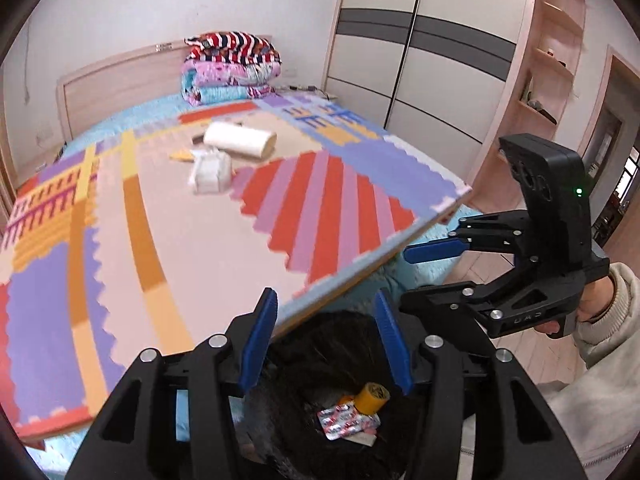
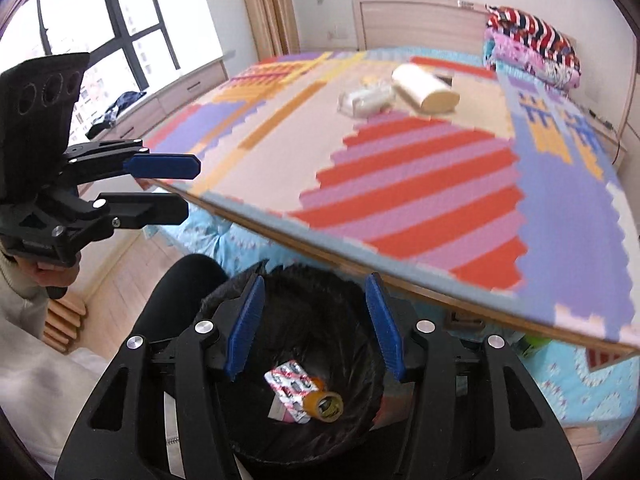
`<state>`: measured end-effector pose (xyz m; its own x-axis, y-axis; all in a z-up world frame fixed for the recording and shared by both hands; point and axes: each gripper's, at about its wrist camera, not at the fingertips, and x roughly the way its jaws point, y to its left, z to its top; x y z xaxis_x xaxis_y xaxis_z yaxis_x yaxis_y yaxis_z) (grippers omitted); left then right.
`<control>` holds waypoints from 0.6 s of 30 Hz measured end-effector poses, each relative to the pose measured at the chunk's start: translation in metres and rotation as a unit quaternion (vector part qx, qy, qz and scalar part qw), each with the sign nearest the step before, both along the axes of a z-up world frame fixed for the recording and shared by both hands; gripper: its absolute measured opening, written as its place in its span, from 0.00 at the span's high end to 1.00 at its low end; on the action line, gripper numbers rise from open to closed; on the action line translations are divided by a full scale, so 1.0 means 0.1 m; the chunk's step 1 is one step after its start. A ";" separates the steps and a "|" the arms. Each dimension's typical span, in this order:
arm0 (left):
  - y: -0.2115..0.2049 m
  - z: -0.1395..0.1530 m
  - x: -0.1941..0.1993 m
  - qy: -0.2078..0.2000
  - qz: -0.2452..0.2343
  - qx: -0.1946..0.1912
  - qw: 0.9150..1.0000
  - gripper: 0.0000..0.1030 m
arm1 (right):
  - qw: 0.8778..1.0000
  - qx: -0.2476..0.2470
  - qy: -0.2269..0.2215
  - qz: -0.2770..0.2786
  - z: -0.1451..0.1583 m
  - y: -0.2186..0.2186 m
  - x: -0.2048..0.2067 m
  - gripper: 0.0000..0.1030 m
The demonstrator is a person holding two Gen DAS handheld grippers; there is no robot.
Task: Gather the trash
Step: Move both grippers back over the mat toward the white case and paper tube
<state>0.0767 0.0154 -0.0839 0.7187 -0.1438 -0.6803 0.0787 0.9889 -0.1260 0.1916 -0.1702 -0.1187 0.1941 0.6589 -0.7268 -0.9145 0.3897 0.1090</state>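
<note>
Nearest to me, both tools hang over the black plastic-lined waste bin [image 2: 304, 312] that stands against the foot of the bed. My left gripper [image 1: 326, 340] has its blue pads partly apart with nothing between them, and my right gripper [image 2: 316, 328] is the same: a middling gap, empty. No earlier view is to hand, so I say nothing of how they got there.

Down in the bin lie a silver and red blister pack of pills [image 2: 290, 384], an orange roll of tape [image 2: 324, 402] just beside it and touching, and a scrap of pale paper under them. So I judge one drop is done and I am between pieces, about to fetch the next.

Just beyond the bin is the multicoloured foam puzzle mat on a thin board [image 1: 200, 240], which overhangs the bed's blue cover. Well out on it, near the middle, sit the leftovers: a crumpled white packet or tissue pack [image 1: 210, 176], a cream cylindrical roll lying on its side [image 1: 240, 140] just behind it, and a small yellow scrap [image 1: 180, 156] beside them; what lies behind the roll I cannot make out.

Next I must carry a gripper forward over the mat, spread the pads wider than the packet, come down on it and close. The packet looks soft and may crumple or slip.

Farthest off are the folded striped quilts [image 1: 232, 68] at the headboard.
</note>
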 end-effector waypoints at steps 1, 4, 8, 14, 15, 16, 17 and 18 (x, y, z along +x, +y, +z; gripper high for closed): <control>0.01 0.03 0.01 -0.002 0.003 0.003 1.000 0.53 | 1.000 0.003 -0.006 0.000 0.05 0.01 0.02 0.49; 0.11 0.13 0.11 -0.011 0.016 0.011 1.000 0.53 | 1.000 0.008 -0.024 -0.003 0.18 0.05 0.09 0.49; 0.24 0.23 0.25 -0.023 0.031 0.014 0.999 0.42 | 0.998 0.014 -0.053 -0.009 0.34 0.13 0.20 0.40; 0.36 0.27 0.52 -0.028 0.056 0.020 0.998 0.38 | 0.997 0.023 -0.069 -0.016 0.47 0.29 0.41 0.40; 0.38 0.26 0.56 -0.027 0.059 0.022 0.998 0.38 | 0.997 0.025 -0.069 -0.015 0.49 0.32 0.44 0.40; 0.40 0.25 0.62 -0.024 0.062 0.025 0.998 0.38 | 0.997 0.027 -0.067 -0.017 0.50 0.35 0.50 0.40; 0.42 0.24 0.66 -0.022 0.062 0.026 0.997 0.38 | 0.997 0.027 -0.066 -0.018 0.51 0.39 0.55 0.40; 0.44 0.23 0.72 -0.020 0.062 0.025 0.998 0.38 | 0.997 0.027 -0.067 -0.019 0.52 0.43 0.59 0.40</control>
